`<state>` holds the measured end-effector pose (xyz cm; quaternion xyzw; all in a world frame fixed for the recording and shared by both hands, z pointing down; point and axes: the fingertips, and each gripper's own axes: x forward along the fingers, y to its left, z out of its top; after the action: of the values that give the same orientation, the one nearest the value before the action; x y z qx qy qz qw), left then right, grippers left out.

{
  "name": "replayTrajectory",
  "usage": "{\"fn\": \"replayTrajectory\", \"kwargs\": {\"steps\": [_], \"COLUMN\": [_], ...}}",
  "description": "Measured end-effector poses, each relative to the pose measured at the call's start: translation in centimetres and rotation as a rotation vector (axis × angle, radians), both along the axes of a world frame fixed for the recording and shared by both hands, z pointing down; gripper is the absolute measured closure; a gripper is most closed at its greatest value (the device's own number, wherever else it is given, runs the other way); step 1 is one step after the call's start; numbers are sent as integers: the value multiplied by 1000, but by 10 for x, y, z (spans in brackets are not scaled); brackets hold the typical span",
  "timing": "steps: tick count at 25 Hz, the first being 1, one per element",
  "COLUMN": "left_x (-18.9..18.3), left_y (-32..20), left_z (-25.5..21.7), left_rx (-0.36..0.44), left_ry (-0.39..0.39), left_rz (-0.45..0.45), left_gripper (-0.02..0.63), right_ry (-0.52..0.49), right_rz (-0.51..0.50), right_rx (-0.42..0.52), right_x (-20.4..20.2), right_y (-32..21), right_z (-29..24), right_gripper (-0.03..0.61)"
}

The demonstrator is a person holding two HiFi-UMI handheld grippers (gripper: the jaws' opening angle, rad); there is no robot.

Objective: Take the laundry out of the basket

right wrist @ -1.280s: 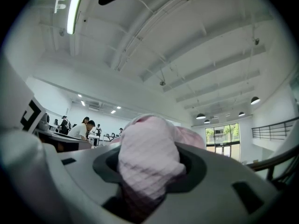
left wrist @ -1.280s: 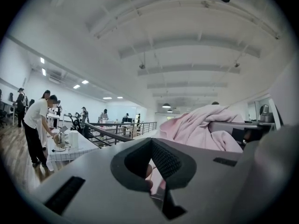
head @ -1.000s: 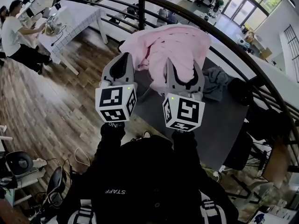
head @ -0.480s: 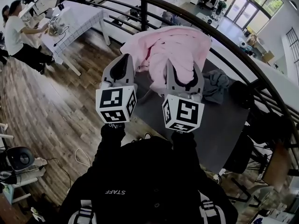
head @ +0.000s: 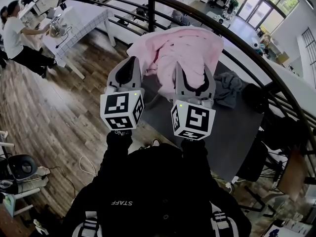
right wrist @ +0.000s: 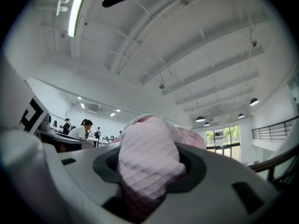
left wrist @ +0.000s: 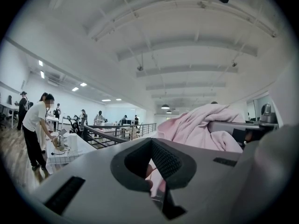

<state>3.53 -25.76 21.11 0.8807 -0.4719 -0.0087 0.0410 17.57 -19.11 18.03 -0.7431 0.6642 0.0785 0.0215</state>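
Note:
A large pink garment (head: 182, 53) hangs in the air in front of me, spread between both grippers above the dark grey table (head: 237, 132). My right gripper (head: 193, 75) is shut on a thick fold of it; in the right gripper view the pink cloth (right wrist: 147, 157) bulges out between the jaws. My left gripper (head: 131, 65) meets the garment's left edge, and a thin strip of pink cloth (left wrist: 156, 188) shows in its narrow jaw slot, so it looks shut on that edge. No basket shows in any view.
A grey garment (head: 227, 90) and a dark bundle (head: 254, 98) lie on the table's far side. A curved black railing (head: 247, 48) runs behind the table. At the left, a person (head: 17, 38) sits at a white-clothed table (head: 79, 19) on the wooden floor.

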Motion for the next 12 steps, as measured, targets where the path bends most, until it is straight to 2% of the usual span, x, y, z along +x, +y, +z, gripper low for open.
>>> {"fn": "replayTrajectory", "kwargs": {"steps": [12], "left_x": [-6], "left_y": [-2], "left_z": [1], "left_rx": [-4], "left_ry": [2], "left_rz": [6], "left_gripper": [612], "right_ry": [8], "right_rz": [10], "right_rx": [-7], "right_x": [-6], "right_y": [-1], "right_z": [1], "right_gripper": [360]}}
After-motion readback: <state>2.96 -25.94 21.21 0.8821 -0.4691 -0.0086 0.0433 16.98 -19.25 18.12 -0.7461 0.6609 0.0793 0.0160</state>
